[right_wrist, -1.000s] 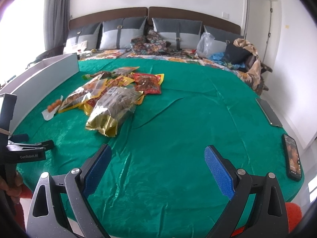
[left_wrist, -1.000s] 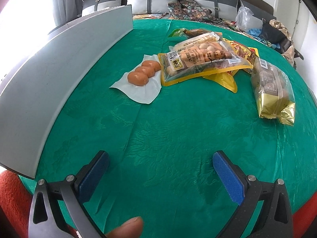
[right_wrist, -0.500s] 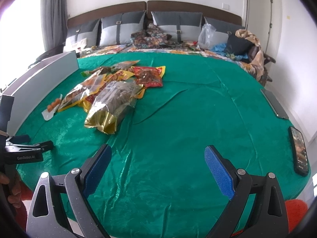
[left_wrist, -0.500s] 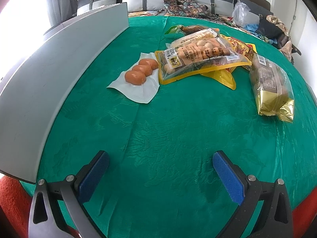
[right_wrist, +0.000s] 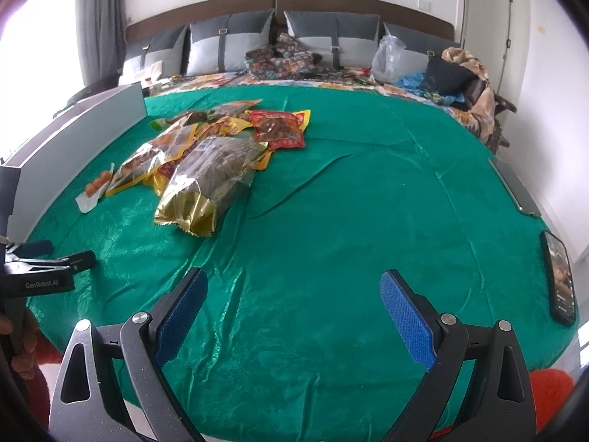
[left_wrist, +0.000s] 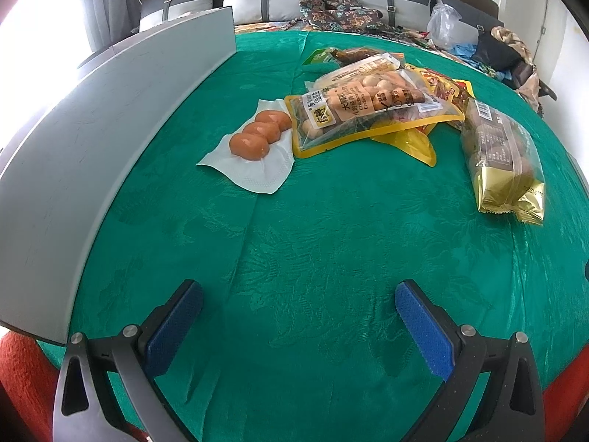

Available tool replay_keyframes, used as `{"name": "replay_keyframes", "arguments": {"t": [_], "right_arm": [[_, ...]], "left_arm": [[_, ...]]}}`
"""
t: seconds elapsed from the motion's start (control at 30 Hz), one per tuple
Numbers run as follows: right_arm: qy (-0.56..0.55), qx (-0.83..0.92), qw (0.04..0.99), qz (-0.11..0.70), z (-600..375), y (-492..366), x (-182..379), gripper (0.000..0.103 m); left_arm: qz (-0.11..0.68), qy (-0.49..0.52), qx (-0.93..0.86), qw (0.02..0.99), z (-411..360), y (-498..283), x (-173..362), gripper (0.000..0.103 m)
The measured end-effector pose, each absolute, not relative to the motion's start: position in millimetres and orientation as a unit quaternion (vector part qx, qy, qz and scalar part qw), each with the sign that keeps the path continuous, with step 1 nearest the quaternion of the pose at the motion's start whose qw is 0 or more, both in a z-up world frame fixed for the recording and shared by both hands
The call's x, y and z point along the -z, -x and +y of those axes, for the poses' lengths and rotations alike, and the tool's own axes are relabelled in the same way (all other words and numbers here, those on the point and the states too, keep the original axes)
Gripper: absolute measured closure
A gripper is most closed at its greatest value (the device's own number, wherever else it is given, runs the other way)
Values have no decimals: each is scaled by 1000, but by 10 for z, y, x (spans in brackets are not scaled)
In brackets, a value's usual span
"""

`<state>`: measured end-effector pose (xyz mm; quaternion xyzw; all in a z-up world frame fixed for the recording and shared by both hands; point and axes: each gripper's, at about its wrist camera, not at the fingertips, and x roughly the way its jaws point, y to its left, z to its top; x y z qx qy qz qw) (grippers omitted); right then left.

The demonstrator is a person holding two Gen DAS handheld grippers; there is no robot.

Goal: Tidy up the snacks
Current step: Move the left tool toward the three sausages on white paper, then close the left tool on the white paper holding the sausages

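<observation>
The snack packets [left_wrist: 371, 110] lie heaped on the green cloth [left_wrist: 294, 250] of the counter, toward its far left. A clear pack of three brown eggs [left_wrist: 259, 134] sits just left of the heap, and a gold-ended bag [left_wrist: 502, 158] to its right. Both the left claw [left_wrist: 298, 316] and the right claw [right_wrist: 292, 305] hover spread apart and empty above bare cloth. Two phones [right_wrist: 559, 280] lie at the right edge.

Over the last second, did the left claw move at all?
Yes. The left claw has advanced toward the snack pile: the white packet of three brown buns sits lower and larger in its view, and the grey board looms closer.
</observation>
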<state>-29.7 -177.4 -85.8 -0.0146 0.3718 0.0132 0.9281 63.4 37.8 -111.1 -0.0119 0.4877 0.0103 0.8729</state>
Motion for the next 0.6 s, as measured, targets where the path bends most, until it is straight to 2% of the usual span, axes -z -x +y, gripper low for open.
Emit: {"name": "replay_keyframes", "arguments": {"t": [0.23,0.37,0.5,0.6], "right_arm": [[3,-13,926,377,-1827,287,877,6],[1,-13,927,376,-1844,288,878,6],[-5,-12,927,375,-1872,292,876,6],[-5,-13,925,379,-1873,291,882,6]], "left_arm": [[503,8,10,864,501,-618,1092,0],[516,46,10,855,719,-695,1022,0],[509,55,17,859,920,-1071,822,0],[535,12,52,843,903,-1501,827,0]]}}
